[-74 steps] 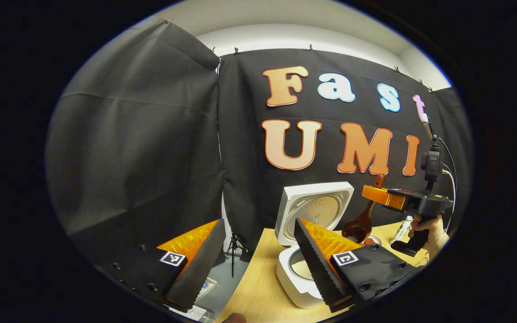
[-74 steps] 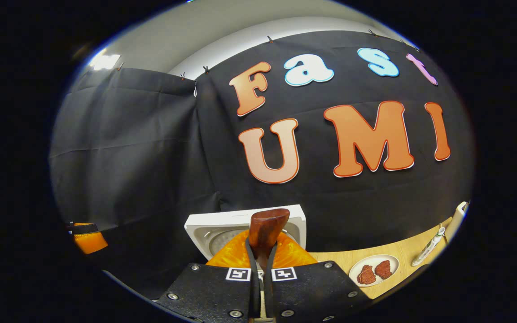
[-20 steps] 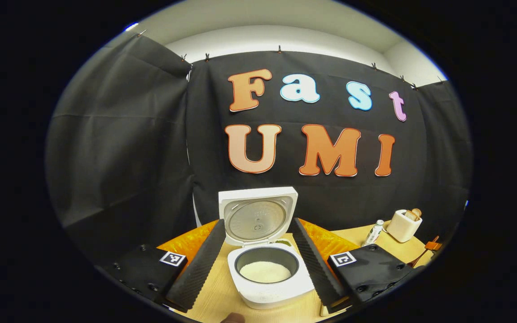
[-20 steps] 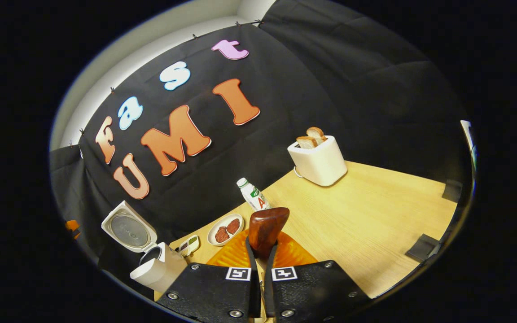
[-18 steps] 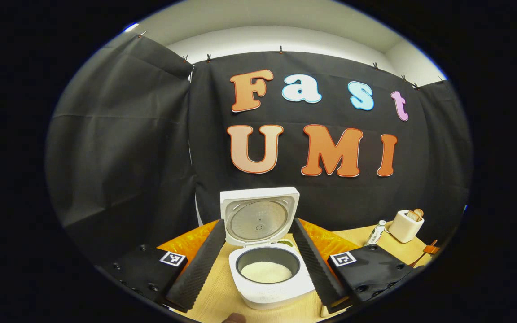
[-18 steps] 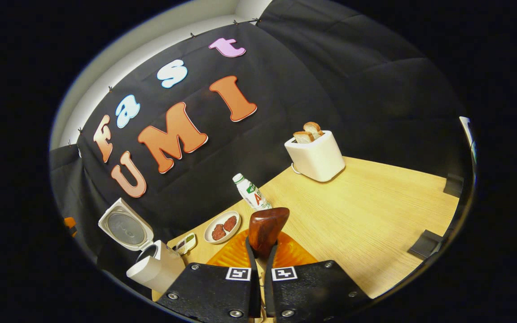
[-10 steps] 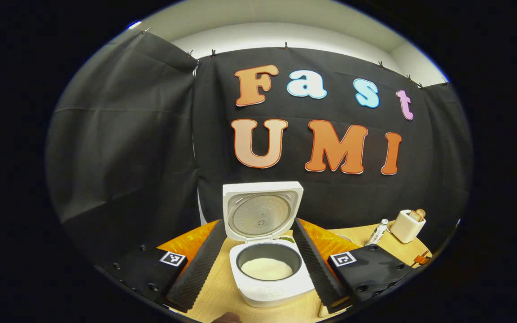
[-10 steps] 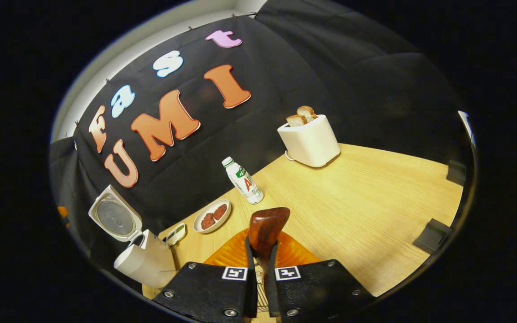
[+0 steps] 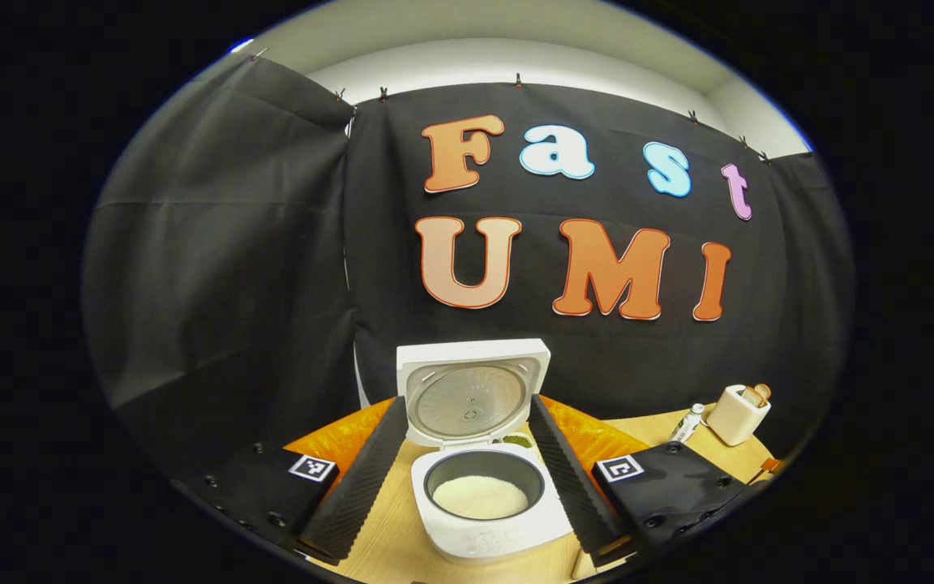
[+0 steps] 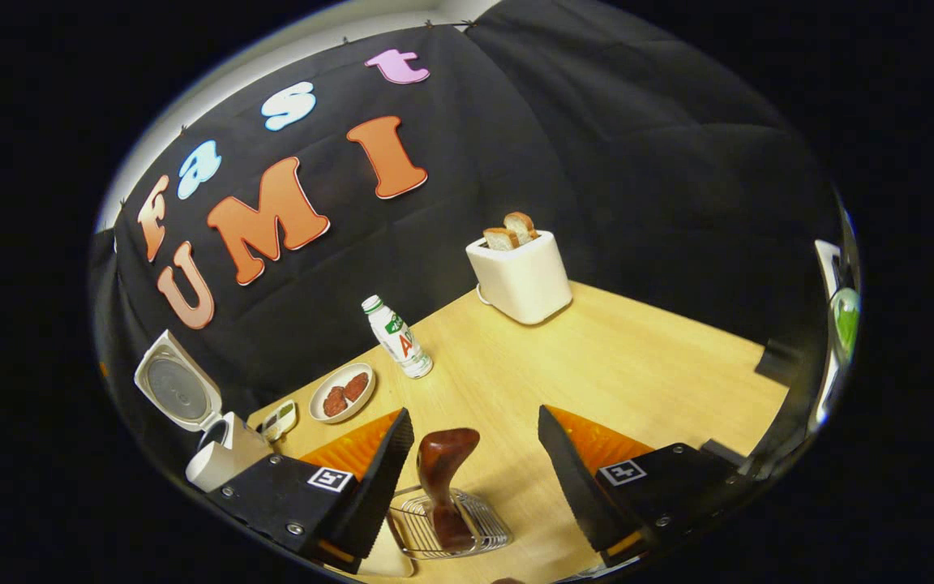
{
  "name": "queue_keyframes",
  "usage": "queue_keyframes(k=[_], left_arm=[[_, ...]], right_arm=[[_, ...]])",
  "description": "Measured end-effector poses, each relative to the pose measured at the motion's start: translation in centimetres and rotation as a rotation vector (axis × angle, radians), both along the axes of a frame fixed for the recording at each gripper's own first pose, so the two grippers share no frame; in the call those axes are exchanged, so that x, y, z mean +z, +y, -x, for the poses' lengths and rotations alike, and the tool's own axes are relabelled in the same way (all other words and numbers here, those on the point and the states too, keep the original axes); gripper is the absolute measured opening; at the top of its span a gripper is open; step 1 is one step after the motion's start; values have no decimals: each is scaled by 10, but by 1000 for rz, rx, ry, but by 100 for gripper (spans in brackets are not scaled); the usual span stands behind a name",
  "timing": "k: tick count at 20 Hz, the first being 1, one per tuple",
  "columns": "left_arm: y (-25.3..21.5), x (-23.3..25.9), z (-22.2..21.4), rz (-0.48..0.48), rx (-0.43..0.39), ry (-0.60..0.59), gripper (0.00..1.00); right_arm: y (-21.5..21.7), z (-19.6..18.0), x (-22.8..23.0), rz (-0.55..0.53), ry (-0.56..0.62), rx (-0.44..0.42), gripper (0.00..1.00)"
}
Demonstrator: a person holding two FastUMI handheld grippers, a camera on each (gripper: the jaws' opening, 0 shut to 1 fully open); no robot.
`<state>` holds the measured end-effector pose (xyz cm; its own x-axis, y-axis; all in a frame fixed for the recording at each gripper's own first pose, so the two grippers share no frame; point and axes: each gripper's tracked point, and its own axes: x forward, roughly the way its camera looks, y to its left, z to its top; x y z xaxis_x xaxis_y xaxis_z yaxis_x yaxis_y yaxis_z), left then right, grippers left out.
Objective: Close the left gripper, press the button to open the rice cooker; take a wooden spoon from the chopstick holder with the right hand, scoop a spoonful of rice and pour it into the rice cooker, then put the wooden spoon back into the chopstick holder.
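Observation:
In the left gripper view the white rice cooker (image 9: 483, 527) stands open on the table, lid (image 9: 471, 389) upright and white rice (image 9: 479, 496) in its pot. My left gripper (image 9: 467, 404) is open, with its fingers on either side of the cooker and apart from it. In the right gripper view the dark wooden spoon (image 10: 443, 462) stands handle-up in the wire chopstick holder (image 10: 475, 527). My right gripper (image 10: 473, 418) is open around the handle, and its fingers do not touch it. The open rice cooker (image 10: 212, 462) sits far to the left.
On the wooden table (image 10: 637, 365) stand a white toaster (image 10: 520, 276) with bread, a small bottle (image 10: 396, 337), a plate of red meat (image 10: 343, 392) and a small dish (image 10: 280, 418). The toaster (image 9: 736, 403) and bottle (image 9: 684, 422) also appear at the right.
My right gripper has opened and let go of the spoon, which now stands in the wire holder. The left gripper has barely moved.

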<state>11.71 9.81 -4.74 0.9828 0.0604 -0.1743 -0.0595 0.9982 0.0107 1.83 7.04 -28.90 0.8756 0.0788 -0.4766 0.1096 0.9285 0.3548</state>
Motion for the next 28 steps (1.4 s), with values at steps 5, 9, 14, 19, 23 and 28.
queue_keyframes(k=[5, 9, 14, 19, 23, 28], left_arm=[[-1, 26, -50, 28, -10, 17, 100], [-3, 56, -108, 67, -48, 15, 100], [-2, 49, -191, 71, -57, 82, 100], [3, -2, -254, 15, -38, 193, 100], [6, -30, -276, -4, -29, 257, 100], [10, -59, -272, 74, -9, 335, 100]], right_arm=[[3, -16, 61, 49, -67, 50, 95], [14, -26, 90, 54, -124, 63, 95], [25, -33, 99, 68, -138, 74, 95], [17, -34, 102, 89, -136, 50, 95], [5, -31, 99, 86, -124, 17, 95], [-2, -29, 97, 88, -108, 12, 95]])
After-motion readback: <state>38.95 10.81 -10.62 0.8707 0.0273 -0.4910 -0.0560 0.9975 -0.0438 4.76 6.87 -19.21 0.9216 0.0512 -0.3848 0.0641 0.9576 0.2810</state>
